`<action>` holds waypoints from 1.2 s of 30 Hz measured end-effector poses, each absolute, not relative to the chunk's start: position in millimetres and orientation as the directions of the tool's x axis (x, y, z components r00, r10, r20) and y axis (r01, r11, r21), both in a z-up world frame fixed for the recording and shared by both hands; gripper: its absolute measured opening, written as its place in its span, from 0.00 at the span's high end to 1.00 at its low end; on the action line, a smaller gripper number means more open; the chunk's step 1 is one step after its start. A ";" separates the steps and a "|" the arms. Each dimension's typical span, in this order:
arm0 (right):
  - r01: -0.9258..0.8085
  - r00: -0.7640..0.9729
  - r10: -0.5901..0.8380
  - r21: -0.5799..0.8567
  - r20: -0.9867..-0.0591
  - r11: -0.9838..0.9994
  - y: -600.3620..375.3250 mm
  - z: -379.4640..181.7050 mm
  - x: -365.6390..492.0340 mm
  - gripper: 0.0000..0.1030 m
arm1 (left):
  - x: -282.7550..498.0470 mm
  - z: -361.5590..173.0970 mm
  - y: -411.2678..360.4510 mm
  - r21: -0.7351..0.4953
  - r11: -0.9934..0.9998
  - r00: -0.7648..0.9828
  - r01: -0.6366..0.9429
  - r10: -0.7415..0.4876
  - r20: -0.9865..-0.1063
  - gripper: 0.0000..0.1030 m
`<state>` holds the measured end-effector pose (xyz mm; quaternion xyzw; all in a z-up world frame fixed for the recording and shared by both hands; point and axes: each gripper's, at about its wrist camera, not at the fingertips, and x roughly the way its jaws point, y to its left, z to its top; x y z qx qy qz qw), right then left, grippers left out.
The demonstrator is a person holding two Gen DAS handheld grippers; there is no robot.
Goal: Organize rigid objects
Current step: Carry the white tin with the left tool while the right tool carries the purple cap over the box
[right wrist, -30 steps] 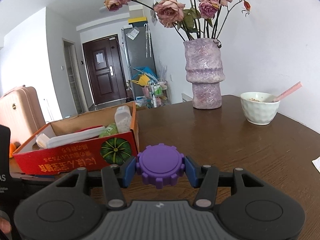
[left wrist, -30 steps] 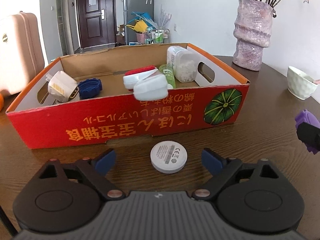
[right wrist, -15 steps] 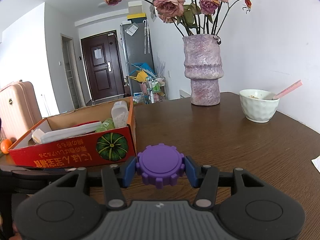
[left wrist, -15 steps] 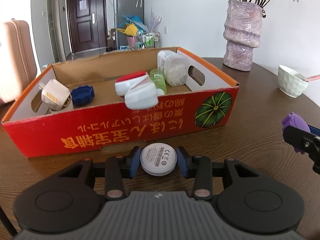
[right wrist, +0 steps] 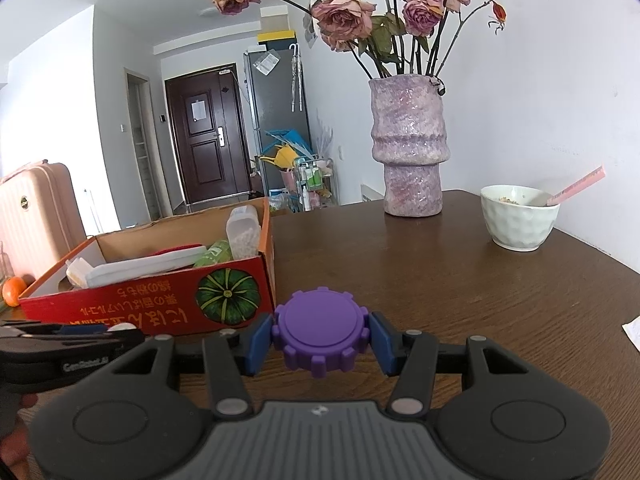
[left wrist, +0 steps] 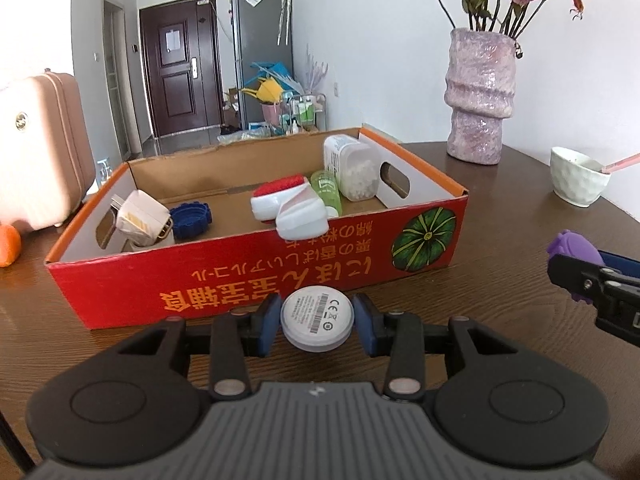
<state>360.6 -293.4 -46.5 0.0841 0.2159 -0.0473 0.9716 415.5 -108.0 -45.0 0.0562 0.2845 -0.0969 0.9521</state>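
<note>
My left claw [left wrist: 316, 322] is clenched on a white round disc [left wrist: 316, 317], its blue pads [left wrist: 267, 322] pressing the disc's rim from either side; the printed label faces up. The disc sits just in front of the red cardboard box [left wrist: 224, 280], close to its near wall. My right claw [right wrist: 321, 336] grasps a purple toothed cap [right wrist: 320, 330] the same way — pads tight on both sides, flat face up — off the box's pumpkin-printed corner, on the side away from the suitcase.

Inside the box: a white plug-like block [left wrist: 140, 216] and a blue toothed cap [left wrist: 190, 220] at the end nearer the suitcase, a red-and-white item [left wrist: 292, 206] leaning over the near wall, a green bottle [left wrist: 326, 190] and a clear lidded container [left wrist: 356, 168] at the other end.

The box stands on a dark wooden counter [right wrist: 480, 300]. Beyond the box's pumpkin end stand a purple vase [right wrist: 410, 148] of dried roses and a white bowl [right wrist: 518, 220]. A pink suitcase [left wrist: 40, 148] and an orange [left wrist: 8, 244] lie past the opposite end.
</note>
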 end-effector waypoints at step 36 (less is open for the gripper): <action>-0.039 0.934 0.086 0.140 -0.347 0.989 -240.0 -29.6 330.8 0.50 | 321.1 -0.9 -47.8 0.011 0.996 0.912 0.084 -0.073 -0.403 0.61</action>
